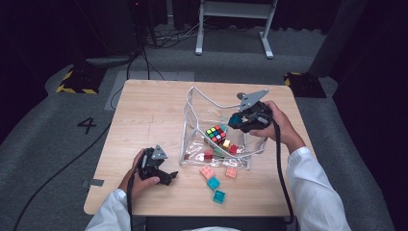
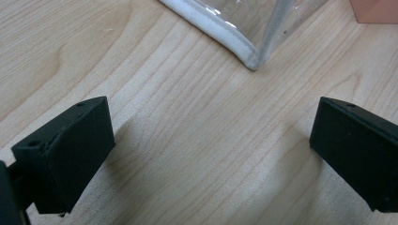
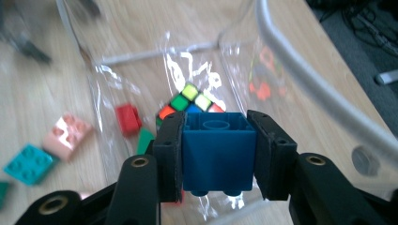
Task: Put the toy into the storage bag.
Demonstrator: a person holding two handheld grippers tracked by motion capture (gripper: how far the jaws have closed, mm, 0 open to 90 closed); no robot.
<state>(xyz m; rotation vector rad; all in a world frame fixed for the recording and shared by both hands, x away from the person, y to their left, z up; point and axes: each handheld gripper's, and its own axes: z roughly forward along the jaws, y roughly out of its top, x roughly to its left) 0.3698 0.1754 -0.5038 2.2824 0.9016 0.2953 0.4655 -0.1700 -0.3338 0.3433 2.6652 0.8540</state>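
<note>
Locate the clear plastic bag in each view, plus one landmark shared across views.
High view: clear plastic bag at table centre-right, mouth open, right gripper over it.
Left gripper view: the bag's white-trimmed corner at top centre, ahead of the open jaws.
Right gripper view: bag spread across the middle, behind the blue block clamped in the jaws.
Shared landmark: the bag's white piped edge; the colour cube inside matches the high and right gripper views.

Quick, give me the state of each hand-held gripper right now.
Left hand-held gripper: open, nothing between its jaws, bare table below.
Right hand-held gripper: closed on a blue brick, held over the clear bag.
</note>
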